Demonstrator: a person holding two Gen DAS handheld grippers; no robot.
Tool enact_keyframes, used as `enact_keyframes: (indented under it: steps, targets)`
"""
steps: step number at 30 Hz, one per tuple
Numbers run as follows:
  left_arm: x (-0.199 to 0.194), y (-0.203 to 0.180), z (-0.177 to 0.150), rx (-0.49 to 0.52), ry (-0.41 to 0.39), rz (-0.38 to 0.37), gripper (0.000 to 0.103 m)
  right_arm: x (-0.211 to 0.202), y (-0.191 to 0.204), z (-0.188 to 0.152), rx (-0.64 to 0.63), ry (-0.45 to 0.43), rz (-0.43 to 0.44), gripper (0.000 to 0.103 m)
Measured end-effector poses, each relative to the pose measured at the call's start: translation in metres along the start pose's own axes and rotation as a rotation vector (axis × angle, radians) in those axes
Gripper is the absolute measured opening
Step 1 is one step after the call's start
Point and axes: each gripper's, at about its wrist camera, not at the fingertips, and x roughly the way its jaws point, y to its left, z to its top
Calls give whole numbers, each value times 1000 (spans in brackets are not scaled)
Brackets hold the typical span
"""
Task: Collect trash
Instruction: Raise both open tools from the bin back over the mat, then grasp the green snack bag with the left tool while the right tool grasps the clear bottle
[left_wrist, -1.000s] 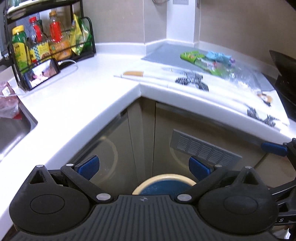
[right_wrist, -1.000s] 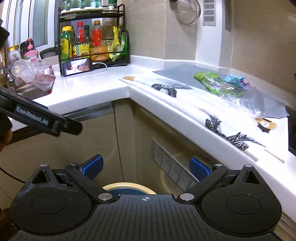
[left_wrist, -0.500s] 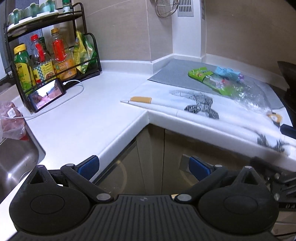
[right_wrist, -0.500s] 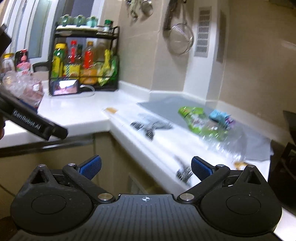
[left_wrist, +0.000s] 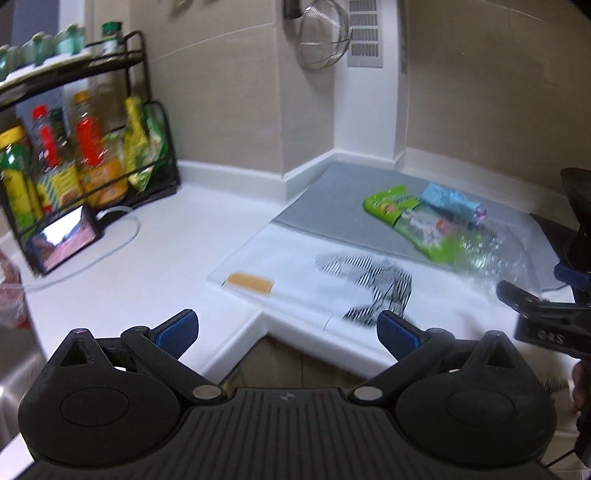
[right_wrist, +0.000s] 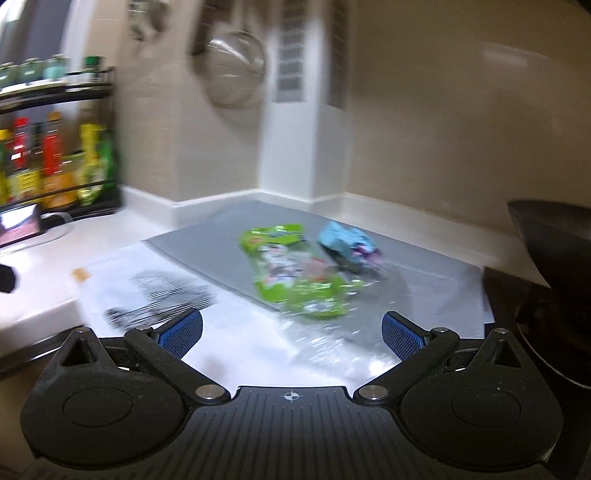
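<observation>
L gripper (left_wrist: 287, 334): jaws wide apart, nothing between the blue pads (left_wrist: 176, 329), hanging over the inner corner edge of the white counter (left_wrist: 147, 266). R gripper (right_wrist: 291, 332): jaws also spread wide, empty, over the counter just short of the trash; also seen at far right edge of the L view, partly cut off.

Trash, all on counter near the back corner:
- green snack wrapper (left_wrist: 413, 221) flat on the grey mat (left_wrist: 332, 195); in R view straight ahead between the pads.
- crumpled light-blue wrapper (left_wrist: 448, 201) touching the green one on its far-right side, w/ a bit of purple at one end.
- clear crinkled plastic film (right_wrist: 332, 332) spread over the near end of the green wrapper and onto the counter toward the R gripper; edges hard to trace, blurred.

White sheet w/ black striped print (left_wrist: 373, 284) along the counter front edge, partly over the mat's near edge; small tan tag (left_wrist: 251, 282) at its left end.

Elsewhere: black wire rack (left_wrist: 92, 147) at left w/ sauce bottles and green/yellow packets; phone w/ lit screen (left_wrist: 64, 238) leaning at rack's foot, white cable (left_wrist: 118, 236) looped beside it. Metal strainer (left_wrist: 323, 40) on wall above corner, vent grille (left_wrist: 365, 33) just beside it. Dark pan or wok (right_wrist: 554, 258) at far right, only partly in view. Sink edge (left_wrist: 14, 365) at lower left. R view heavily motion-blurred.
</observation>
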Motion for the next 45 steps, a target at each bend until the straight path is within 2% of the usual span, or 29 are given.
enact_keyframes:
  steps: [7,9,11,16,22,27,30,32,34,35,36,37,38,39,40,45]
  targets:
    - [46,-34,48,-1,0,-42,103,73,-38,1,71,162,-94,103]
    - [68,-43,63,-24,20,-71,103,87,-47,-1,116,202,-73,103]
    - [92,-53,77,-52,45,-95,103,96,-54,-3,179,227,-8,103]
    - [161,-85,104,-83,152,-139,103,101,-64,-4,264,198,56,103]
    - [243,-119,112,-142,307,-189,103,103,-75,-5,326,173,95,103]
    - [279,-131,114,-229,371,-227,103,104,-73,-4,317,176,94,103]
    - [288,-139,120,-238,371,-228,103,105,-73,-5,318,176,93,103]
    - [292,-144,123,-246,371,-196,102,104,-73,-5,318,175,92,103]
    - [291,-151,125,-222,341,-127,76,103,-77,-6,341,166,103,103]
    - [290,-154,127,-193,329,-104,34,102,-80,-7,360,157,107,101]
    - [289,-154,127,-185,335,-109,8,101,-83,-8,377,148,102,91]
    - [289,-154,127,-191,335,-114,8,101,-86,-9,393,143,100,69]
    - [287,-154,126,-183,319,-113,1,102,-89,-10,411,146,106,53]
    - [284,-154,125,-167,291,-104,0,104,-92,-12,438,164,122,18]
    - [278,-154,125,-154,259,-93,0,106,-96,-14,465,173,128,6]
    - [245,-137,131,-134,146,-54,0,97,-99,-15,482,95,145,2]
